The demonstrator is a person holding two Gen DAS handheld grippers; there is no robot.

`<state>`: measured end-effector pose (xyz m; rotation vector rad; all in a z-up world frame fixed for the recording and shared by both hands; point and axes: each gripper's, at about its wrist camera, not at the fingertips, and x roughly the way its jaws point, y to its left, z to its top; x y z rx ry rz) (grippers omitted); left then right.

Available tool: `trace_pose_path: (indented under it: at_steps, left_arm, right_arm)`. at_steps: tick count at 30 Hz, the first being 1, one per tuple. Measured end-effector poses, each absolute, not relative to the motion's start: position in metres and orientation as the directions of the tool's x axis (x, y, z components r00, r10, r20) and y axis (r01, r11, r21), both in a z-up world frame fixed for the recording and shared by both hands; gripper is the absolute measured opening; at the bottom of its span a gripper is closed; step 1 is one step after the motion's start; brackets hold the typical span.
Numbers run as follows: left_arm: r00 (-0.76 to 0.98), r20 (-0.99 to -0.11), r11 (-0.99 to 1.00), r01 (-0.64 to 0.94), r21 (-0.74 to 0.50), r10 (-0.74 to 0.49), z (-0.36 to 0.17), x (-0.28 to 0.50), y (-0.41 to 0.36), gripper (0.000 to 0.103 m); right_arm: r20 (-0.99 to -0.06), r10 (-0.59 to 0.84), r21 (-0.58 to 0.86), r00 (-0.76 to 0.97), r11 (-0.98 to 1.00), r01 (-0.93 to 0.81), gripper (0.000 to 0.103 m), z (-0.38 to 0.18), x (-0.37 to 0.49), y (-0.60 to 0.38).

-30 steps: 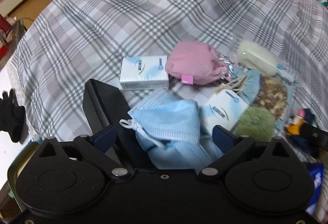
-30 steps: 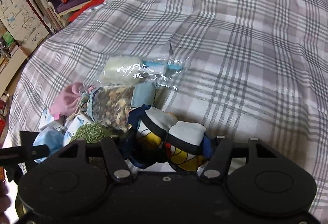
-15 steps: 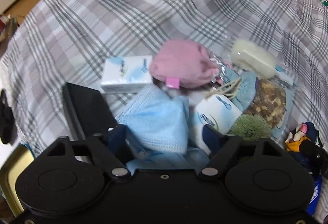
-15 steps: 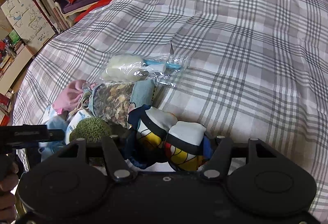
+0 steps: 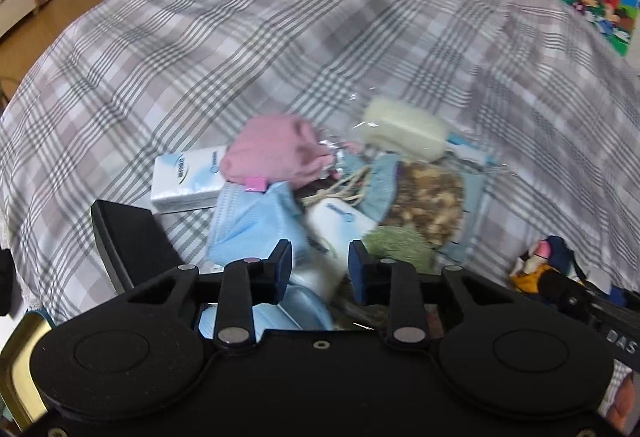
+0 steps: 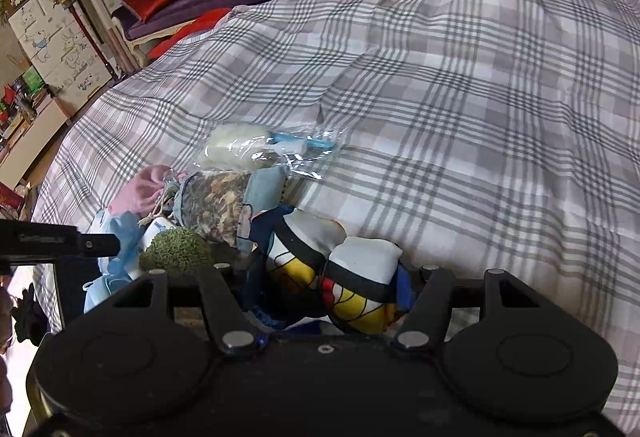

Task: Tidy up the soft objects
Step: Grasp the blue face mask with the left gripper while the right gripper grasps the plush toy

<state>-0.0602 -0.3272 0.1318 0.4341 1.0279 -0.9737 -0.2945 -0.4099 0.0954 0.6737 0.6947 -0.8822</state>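
1. At the bottom of the left wrist view, the left gripper (image 5: 318, 269) is standing at its narrowest; a white tissue pack (image 5: 334, 237) is showing in the gap between its blue pads, but whether they are pressing it I cannot tell.
2. At the bottom of the right wrist view, the right gripper (image 6: 328, 289) is clamping a colourful block-print pouch (image 6: 340, 269), partly closed around its bulk and likely carrying it clear of the pile.
3. Just beyond, in mid-frame, a blue face mask (image 5: 256, 221), a green fuzzy ball (image 5: 400, 245) and a pink pouch (image 5: 276, 153) are lying bunched together, apparently gathered for sorting.
4. Farther up, a bagged cream sponge (image 5: 404, 129) is resting on the plaid bedspread (image 5: 280, 37).
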Motion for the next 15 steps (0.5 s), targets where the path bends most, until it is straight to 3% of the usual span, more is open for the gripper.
trace_pose_path:
  at_steps: [2, 4, 7, 15]
  left_arm:
    - [0.186, -0.857, 0.535, 0.837, -0.118, -0.481, 0.137, -0.059, -0.327, 0.054]
    - [0.244, -0.845, 0.559, 0.826, -0.077, -0.476, 0.141, -0.054, -0.328, 0.065]
    - [0.31, -0.838, 0.578, 0.816, -0.008, -0.449, 0.147, -0.041, -0.333, 0.064]
    - [0.4, -0.776, 0.6, 0.8, 0.036, -0.487, 0.197, -0.011, -0.345, 0.066]
  right_arm:
    - [-0.769, -0.452, 0.236, 0.452, 0.457, 0.857, 0.062, 0.097, -0.3, -0.409]
    - [-0.768, -0.454, 0.237, 0.452, 0.454, 0.859, 0.062, 0.098, -0.303, -0.408]
    - [-0.767, -0.454, 0.234, 0.453, 0.46, 0.857, 0.062, 0.099, -0.306, -0.408]
    - [-0.767, -0.452, 0.23, 0.455, 0.469, 0.853, 0.062, 0.099, -0.307, -0.406]
